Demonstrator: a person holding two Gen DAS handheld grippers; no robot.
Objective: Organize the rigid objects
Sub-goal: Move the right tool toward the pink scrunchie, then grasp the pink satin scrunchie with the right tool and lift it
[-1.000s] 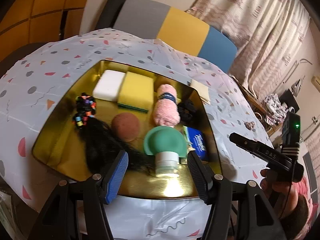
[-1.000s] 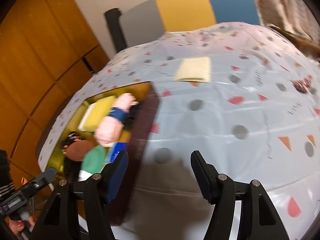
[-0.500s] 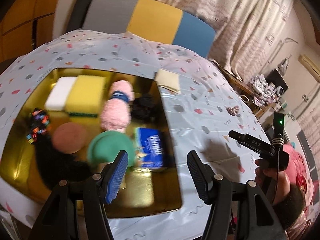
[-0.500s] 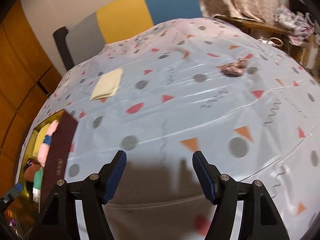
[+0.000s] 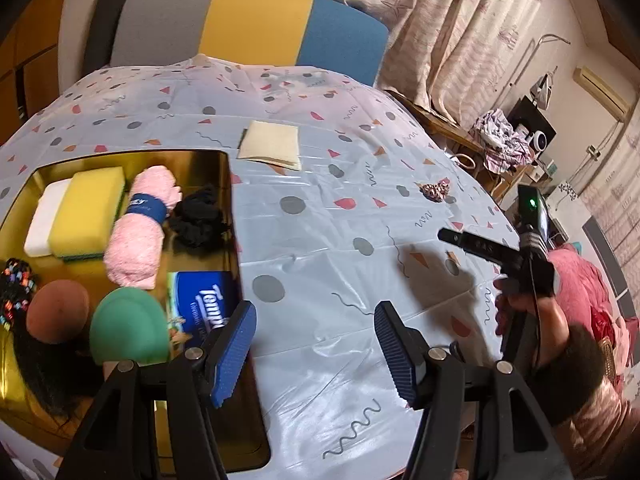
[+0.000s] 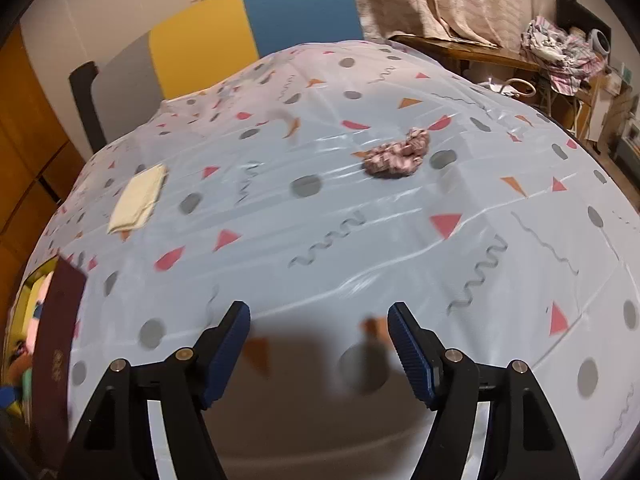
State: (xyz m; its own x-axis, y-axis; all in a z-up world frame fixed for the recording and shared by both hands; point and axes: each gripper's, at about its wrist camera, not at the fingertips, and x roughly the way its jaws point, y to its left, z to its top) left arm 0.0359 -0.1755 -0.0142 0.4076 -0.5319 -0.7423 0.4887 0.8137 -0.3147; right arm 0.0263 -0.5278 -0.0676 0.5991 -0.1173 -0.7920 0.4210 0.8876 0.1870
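Observation:
A gold tray (image 5: 224, 216) at the left holds a white sponge (image 5: 40, 220), a yellow sponge (image 5: 90, 210), a rolled pink towel (image 5: 140, 232), a black scrunchie (image 5: 198, 220), a blue tissue pack (image 5: 204, 304), a green round lid (image 5: 128, 326) and a brown ball (image 5: 58, 310). My left gripper (image 5: 315, 312) hangs open over the tray's right edge, with nothing between its fingers. My right gripper (image 6: 318, 312) hovers above the bare tablecloth. Its jaws are opening and nothing is between them. A pink patterned scrunchie (image 6: 398, 154) lies ahead of it, and a cream cloth (image 6: 138, 198) lies far left.
A black beaded hairpiece (image 5: 16, 292) lies at the tray's left end. A grey, yellow and blue chair back (image 5: 248, 28) stands behind the table. Curtains and a cluttered side table (image 6: 556, 56) are at the right. A hand (image 5: 520, 304) holds the other gripper near the table's right edge.
Both grippers have swung right. The left went from over the tray's middle to its right edge. The right crossed the cloth, its jaws spread wider, and the pink scrunchie came into view.

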